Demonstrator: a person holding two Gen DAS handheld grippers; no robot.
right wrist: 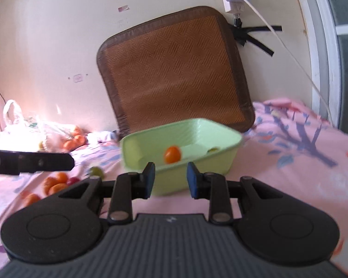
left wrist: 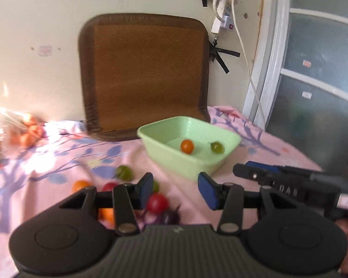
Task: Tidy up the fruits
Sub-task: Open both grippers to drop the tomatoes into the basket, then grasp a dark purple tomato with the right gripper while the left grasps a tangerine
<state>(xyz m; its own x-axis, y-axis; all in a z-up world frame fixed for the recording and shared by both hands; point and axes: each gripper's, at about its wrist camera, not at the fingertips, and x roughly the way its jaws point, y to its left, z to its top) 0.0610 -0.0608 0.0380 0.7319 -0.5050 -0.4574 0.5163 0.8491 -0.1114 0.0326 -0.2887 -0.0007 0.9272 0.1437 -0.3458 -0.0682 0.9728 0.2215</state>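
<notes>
Left gripper [left wrist: 175, 191]: jaws spread wide, nothing between them, hovering above the loose fruit on the near left of the bed. Right gripper [right wrist: 170, 180]: jaws likewise apart and empty, facing the near wall of the green plastic basin [right wrist: 197, 169].

Fruit location: an orange cherry tomato [left wrist: 187, 146] and a green one [left wrist: 217, 147] lie in the basin. Outside it, on the pink printed bedsheet [left wrist: 58, 162], lie a red cherry tomato [left wrist: 157, 203], a green one [left wrist: 124, 172], an orange one [left wrist: 80, 184] and a dark purple one [left wrist: 170, 216].

Judgement: the step in hand appears to be picking the next tomato. Recommend centring the left jaws over the red one, descending squarely, and closing gently; the fruit is small, round, smooth-skinned and probably soft, and the cloth beneath yields, so it may roll.

Basin: rectangular, rigid, glossy, with rounded corners. A woven brown seat mat [left wrist: 146, 74] leans against the far wall.
</notes>
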